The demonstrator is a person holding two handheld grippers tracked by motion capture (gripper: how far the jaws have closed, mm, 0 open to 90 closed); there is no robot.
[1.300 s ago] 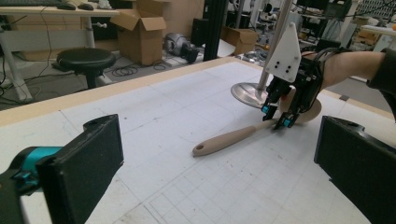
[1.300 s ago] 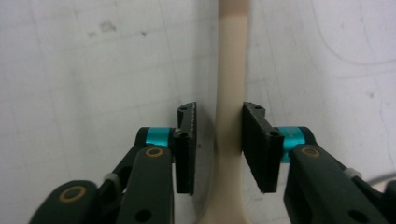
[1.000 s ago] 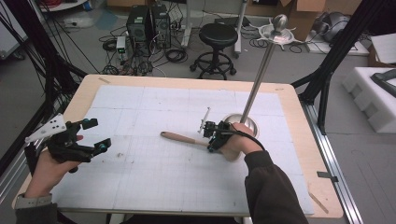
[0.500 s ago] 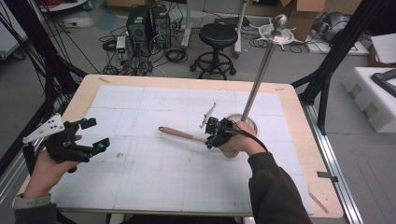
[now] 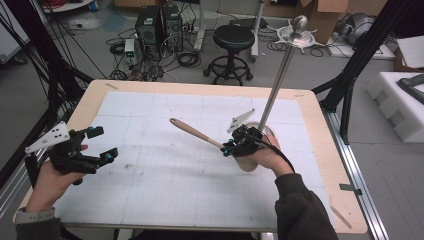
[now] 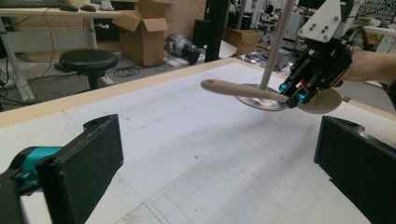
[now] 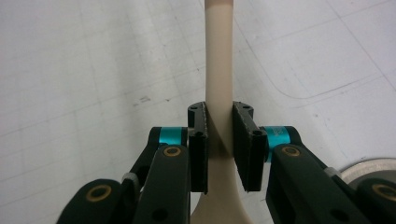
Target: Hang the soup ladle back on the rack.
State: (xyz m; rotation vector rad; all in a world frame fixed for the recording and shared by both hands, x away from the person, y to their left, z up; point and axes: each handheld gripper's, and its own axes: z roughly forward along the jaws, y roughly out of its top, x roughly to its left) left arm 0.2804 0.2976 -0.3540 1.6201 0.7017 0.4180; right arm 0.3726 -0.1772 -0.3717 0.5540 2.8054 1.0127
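- Currently the right gripper is clenched on a beige wooden spoon, near the right edge of the table and about midway between its near and far edges.
- Seen from the right gripper view, both black jaws press against the spoon's neck, one on each side, just above where the handle widens into the bowl; the handle runs straight up and away from the jaws over the white gridded mat.
- From the high view the spoon's handle angles toward the far left corner of the table, its rounded end lifted off the mat, while the bowl sits close under the person's right hand.
- Just beside that hand stands a metal pole with a ball on top, rising at a lean from a round metal base that rests on the mat; the left gripper view shows the spoon's bowl in front of this base, though I cannot tell whether they touch.
- Over at the left edge of the table the left gripper is released, its jaws spread wide with nothing between them, held by the person's left hand.
- Its own view shows the two black jaws wide apart at either side of the frame, well above the mat, with the right gripper and spoon farther off between them.
- Beyond the far edge of the table, on the floor, a black round stool stands among cables and equipment boxes.
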